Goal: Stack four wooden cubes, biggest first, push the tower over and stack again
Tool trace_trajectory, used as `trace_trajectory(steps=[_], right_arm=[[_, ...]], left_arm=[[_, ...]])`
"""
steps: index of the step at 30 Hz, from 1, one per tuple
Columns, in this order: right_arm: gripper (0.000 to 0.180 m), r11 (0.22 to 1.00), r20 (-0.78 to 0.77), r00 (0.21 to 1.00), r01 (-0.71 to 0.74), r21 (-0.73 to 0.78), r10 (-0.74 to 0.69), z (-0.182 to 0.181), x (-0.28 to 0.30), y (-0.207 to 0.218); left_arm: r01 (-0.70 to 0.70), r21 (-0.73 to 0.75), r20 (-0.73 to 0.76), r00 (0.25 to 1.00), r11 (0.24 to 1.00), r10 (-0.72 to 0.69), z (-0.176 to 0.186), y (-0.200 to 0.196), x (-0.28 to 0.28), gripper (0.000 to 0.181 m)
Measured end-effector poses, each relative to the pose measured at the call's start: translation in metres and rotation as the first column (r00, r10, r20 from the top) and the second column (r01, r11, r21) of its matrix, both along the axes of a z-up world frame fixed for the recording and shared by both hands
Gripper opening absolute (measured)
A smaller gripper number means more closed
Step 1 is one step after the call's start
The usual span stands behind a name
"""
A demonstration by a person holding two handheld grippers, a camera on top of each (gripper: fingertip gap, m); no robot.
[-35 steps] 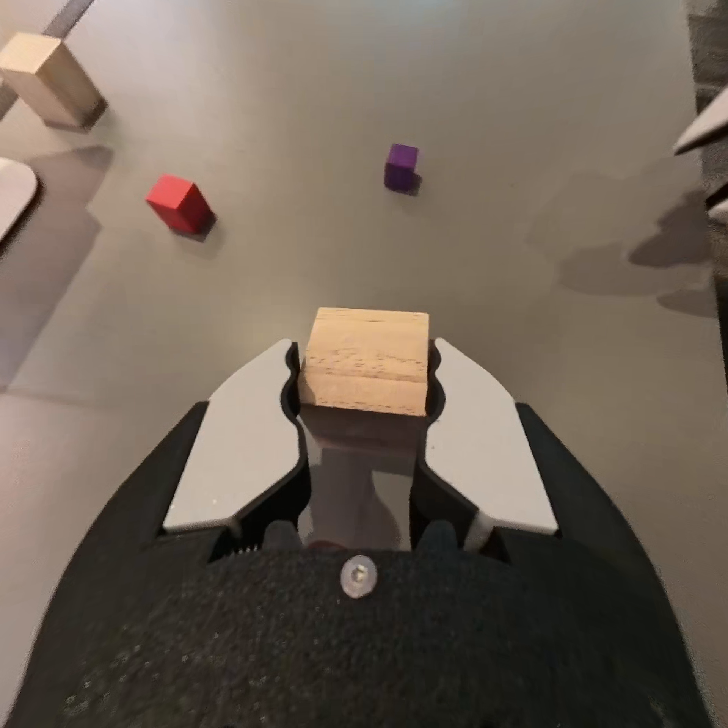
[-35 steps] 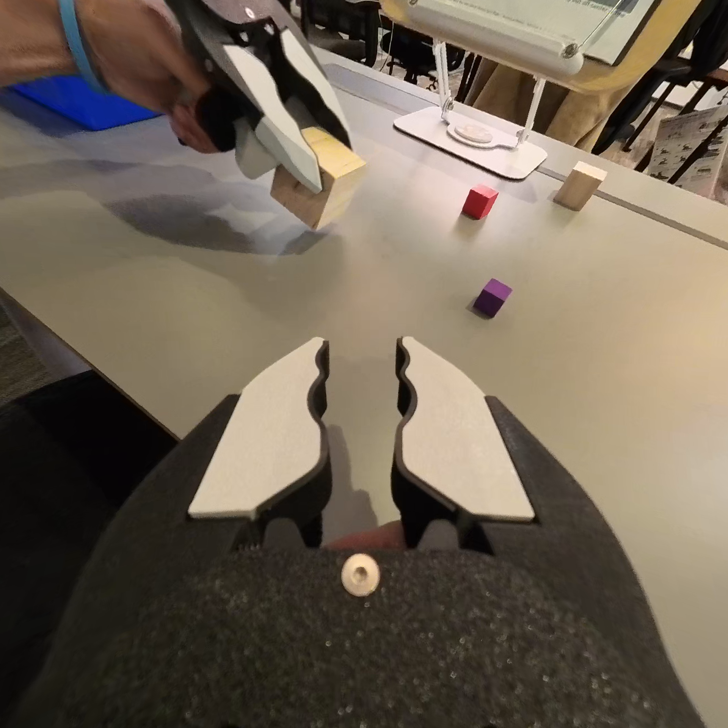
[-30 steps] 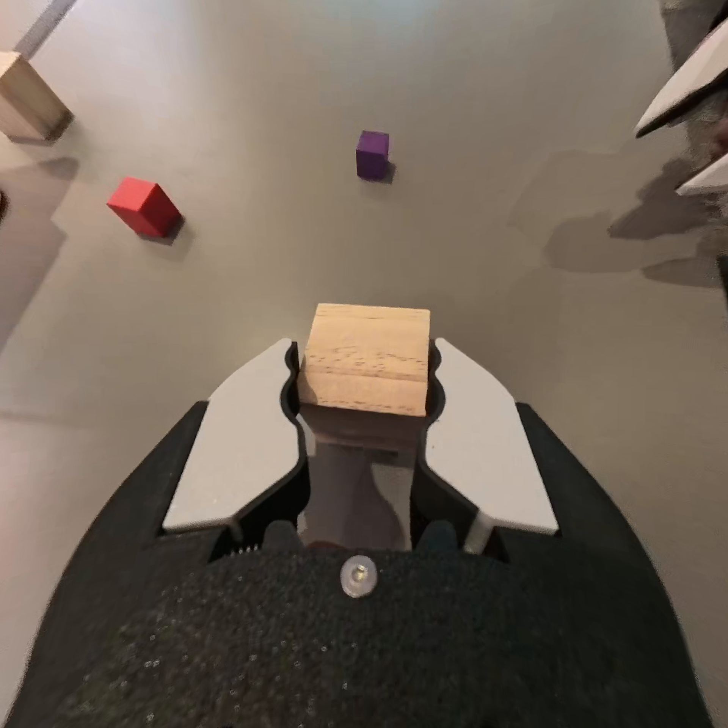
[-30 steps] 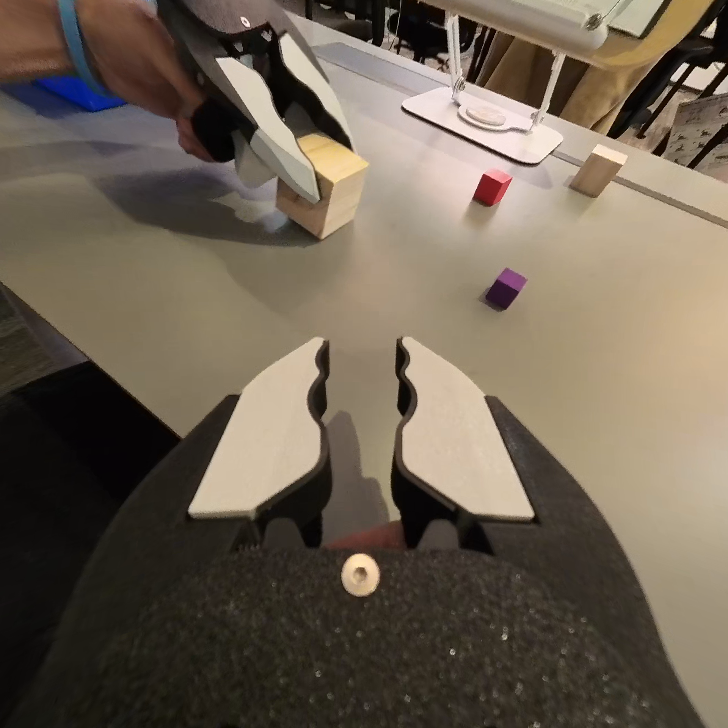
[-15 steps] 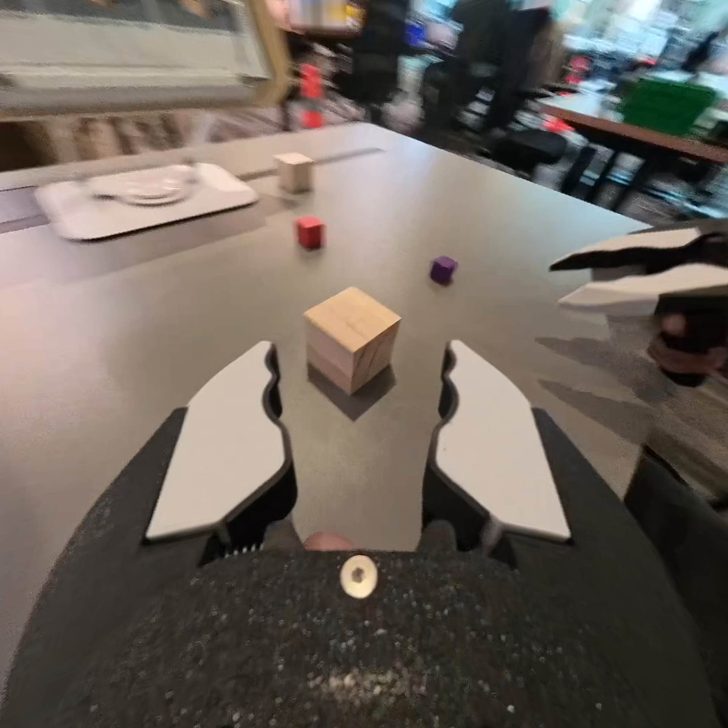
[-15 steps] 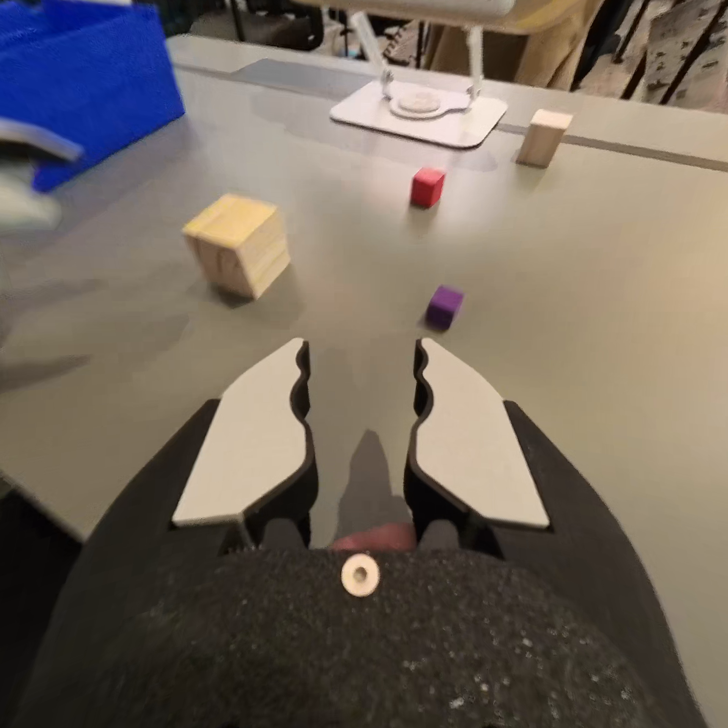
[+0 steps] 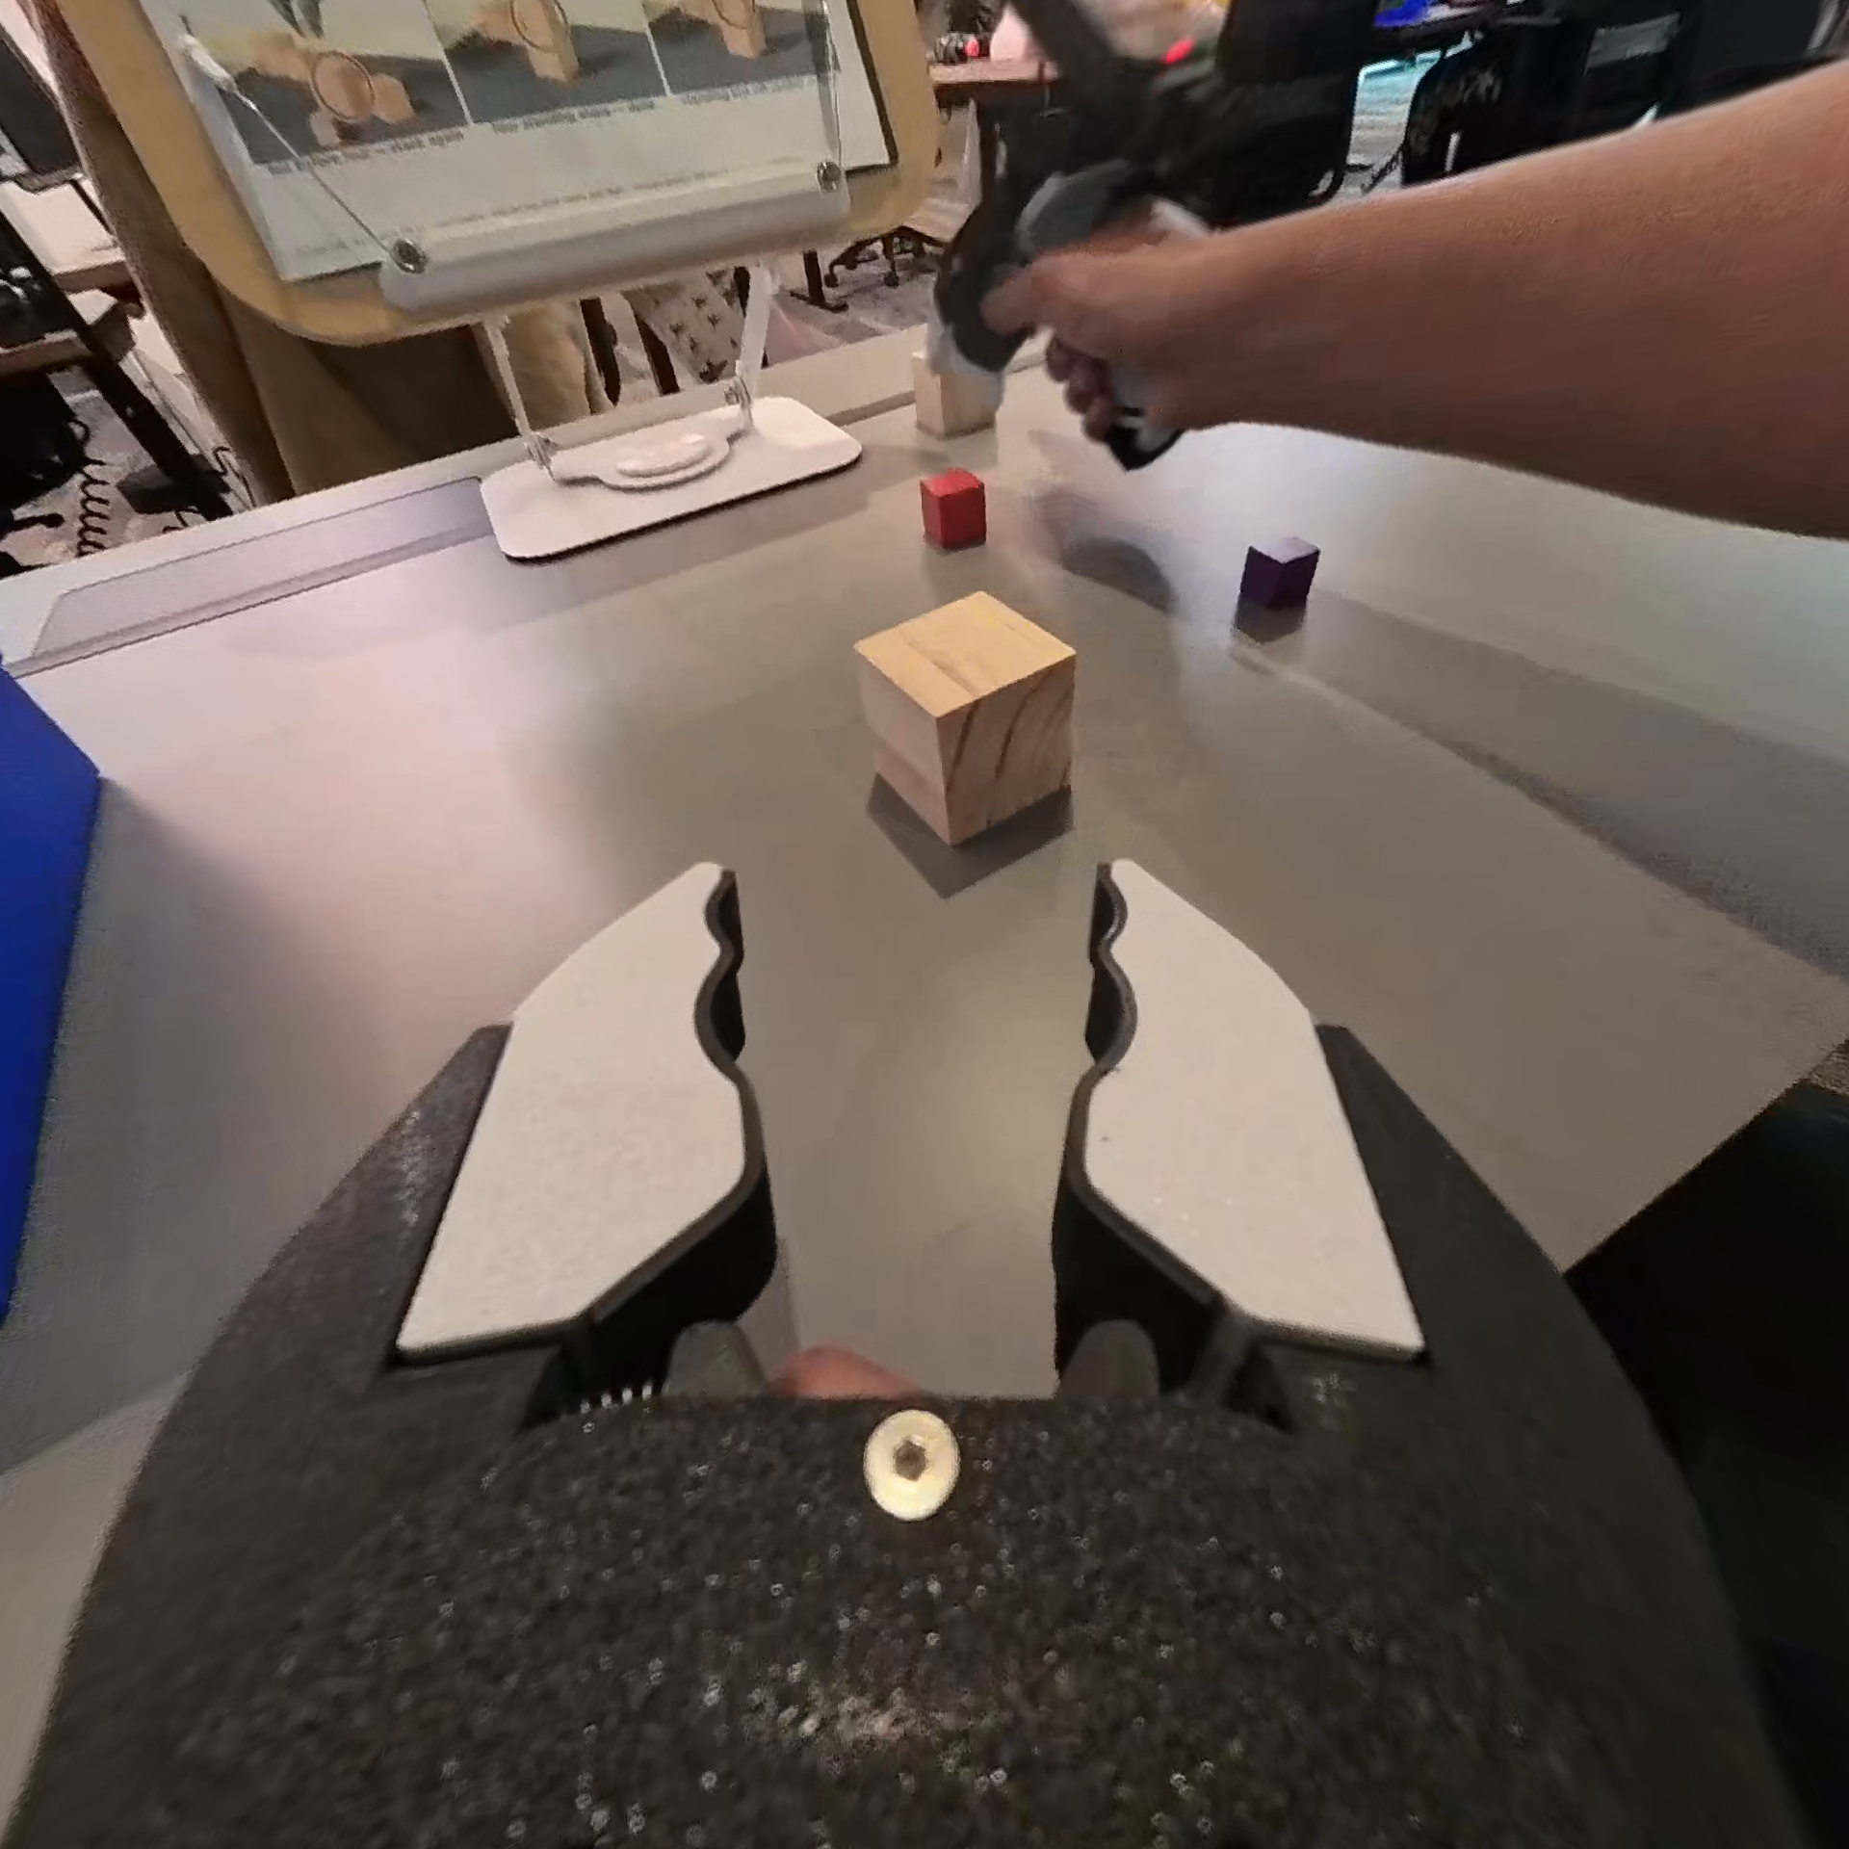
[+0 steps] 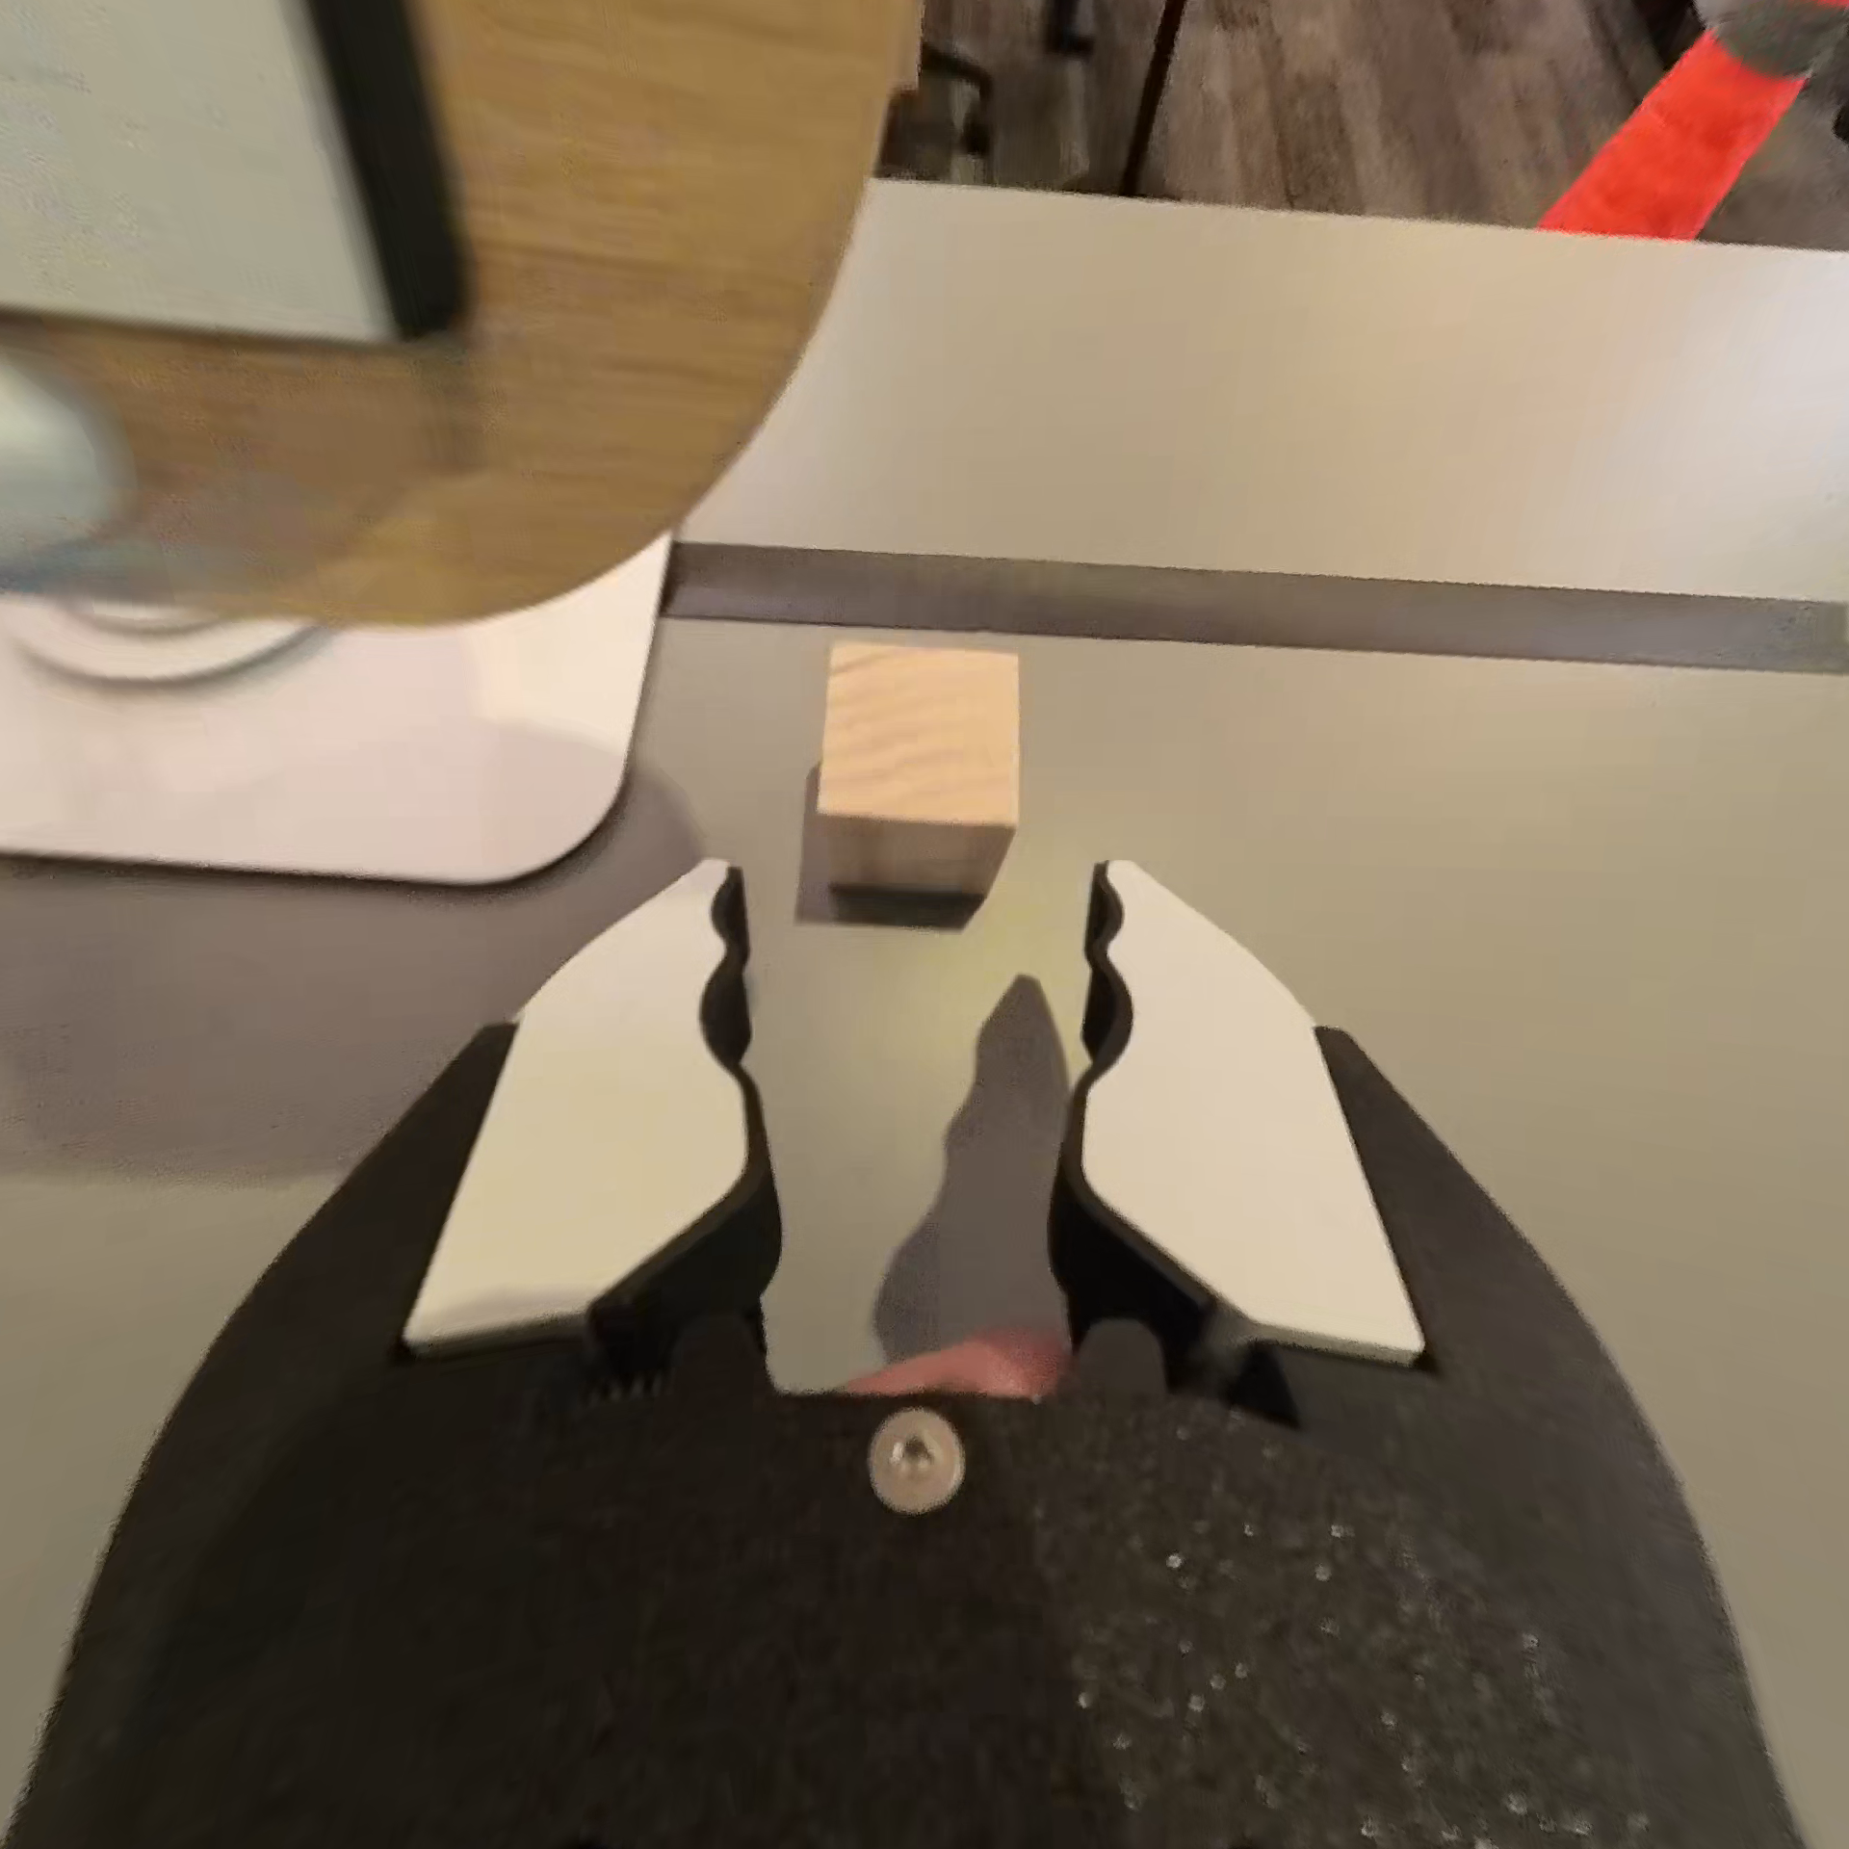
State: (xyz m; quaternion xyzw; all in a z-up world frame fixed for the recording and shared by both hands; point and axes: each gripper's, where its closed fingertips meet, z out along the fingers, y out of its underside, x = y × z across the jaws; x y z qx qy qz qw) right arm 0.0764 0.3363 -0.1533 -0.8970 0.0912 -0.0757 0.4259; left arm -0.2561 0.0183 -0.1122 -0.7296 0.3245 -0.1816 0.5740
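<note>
We hold the left gripper (image 7: 912,926) low over the grey bench (image 7: 1401,850), its jaws spread wide with nothing between them. Straight ahead of the jaws, a little apart from the tips, the big wooden cube (image 7: 967,728) sits alone on the bench with one corner turned toward us. Beyond it and slightly right of the jaw line lies the red cube (image 7: 954,508); farther right, well apart from both, the purple cube (image 7: 1280,572). At the far side, past the red cube, the pale wooden cube (image 7: 951,400) stands partly hidden by the right gripper (image 7: 986,340), which reaches over it in a blurred hand (image 7: 1111,320). From the right wrist view, our right gripper (image 8: 915,926) has its jaws spread too, empty, angled down at the bench (image 8: 1401,850). The pale wooden cube (image 8: 915,765) rests just ahead of the tips, roughly centred on the gap but a touch toward the left jaw, not yet between the fingers and not touching them. Left of the jaws sits the white base (image 8: 300,760) of a sign stand, with its board (image 8: 620,300) blurred overhead; the same sign stand (image 7: 560,200) shows ahead and left of the left jaws. A dark seam (image 8: 1301,610) runs across the bench just behind the pale cube. A blue bin (image 7: 40,951) edges in at far left of the left jaws.
</note>
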Motion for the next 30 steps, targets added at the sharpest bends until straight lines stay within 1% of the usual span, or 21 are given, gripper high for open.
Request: trace_trajectory(steps=[4,6,8,9,11,13,14,16,18,20,22,24,25,27,28,30], right_arm=[[0.065,0.999,-0.015,1.000,0.016,-0.039,-0.016,-0.021,0.007,0.029],[0.057,0.998,-0.034,0.999,0.005,-0.066,-0.008,-0.026,0.005,0.035],[0.049,0.999,-0.008,1.000,0.018,-0.049,-0.019,-0.022,0.011,0.034],[0.045,0.999,0.001,1.000,-0.001,-0.047,0.001,-0.020,0.011,0.031],[0.045,0.999,0.027,0.998,-0.049,-0.012,0.049,-0.008,0.011,0.019],[0.045,0.991,0.057,0.991,-0.124,0.043,0.121,0.015,0.009,-0.001],[0.045,0.976,0.073,0.978,-0.200,0.084,0.195,0.031,0.001,-0.013],[0.045,0.917,0.117,0.927,-0.370,0.149,0.355,0.062,-0.023,-0.045],[0.044,0.816,0.197,0.837,-0.544,0.194,0.510,0.093,-0.055,-0.084],[0.044,0.664,0.255,0.695,-0.718,0.208,0.672,0.115,-0.098,-0.124],[0.045,0.485,0.276,0.510,-0.860,0.158,0.815,0.122,-0.143,-0.161],[0.045,0.299,0.197,0.309,-0.951,0.076,0.930,0.113,-0.184,-0.197],[0.045,0.225,0.148,0.227,-0.974,0.029,0.963,0.105,-0.200,-0.211],[0.045,0.133,0.113,0.127,-0.990,-0.047,0.985,0.087,-0.222,-0.226],[0.045,0.100,0.089,0.093,-0.992,-0.080,0.992,0.077,-0.231,-0.231],[0.045,0.060,0.057,0.054,-0.992,-0.112,0.997,0.061,-0.244,-0.236]], left_arm=[[0.013,-0.004,0.027,1.000,1.000,-0.012,0.006,-0.003,-0.007,0.065],[0.013,0.000,0.037,0.999,1.000,-0.013,0.010,-0.003,-0.009,0.063],[0.015,0.012,0.035,0.999,1.000,-0.015,0.011,-0.003,-0.010,0.060],[0.013,0.021,0.030,0.999,1.000,-0.014,0.012,-0.002,-0.010,0.059],[0.009,0.023,0.020,1.000,1.000,-0.009,0.010,0.000,-0.010,0.059],[0.008,0.002,0.027,1.000,1.000,-0.008,0.009,0.002,-0.009,0.059],[0.008,-0.014,0.029,1.000,1.000,-0.008,0.007,0.003,-0.008,0.059],[0.000,-0.026,0.024,1.000,1.000,0.001,0.005,0.006,-0.009,0.059],[-0.016,-0.036,0.018,1.000,0.999,0.017,0.003,0.009,-0.010,0.059],[-0.032,-0.043,0.015,0.999,0.999,0.032,0.001,0.013,-0.011,0.059],[-0.050,-0.048,0.003,0.999,0.998,0.050,-0.003,0.016,-0.012,0.059],[-0.057,-0.063,-0.013,0.998,0.996,0.057,-0.006,0.017,-0.012,0.059],[-0.064,-0.065,-0.015,0.998,0.996,0.063,-0.007,0.018,-0.012,0.059],[-0.072,-0.071,-0.018,0.997,0.995,0.071,-0.008,0.019,-0.013,0.059],[-0.074,-0.072,-0.019,0.997,0.995,0.073,-0.008,0.020,-0.012,0.058],[-0.076,-0.072,-0.026,0.997,0.995,0.074,-0.009,0.020,-0.012,0.058]])
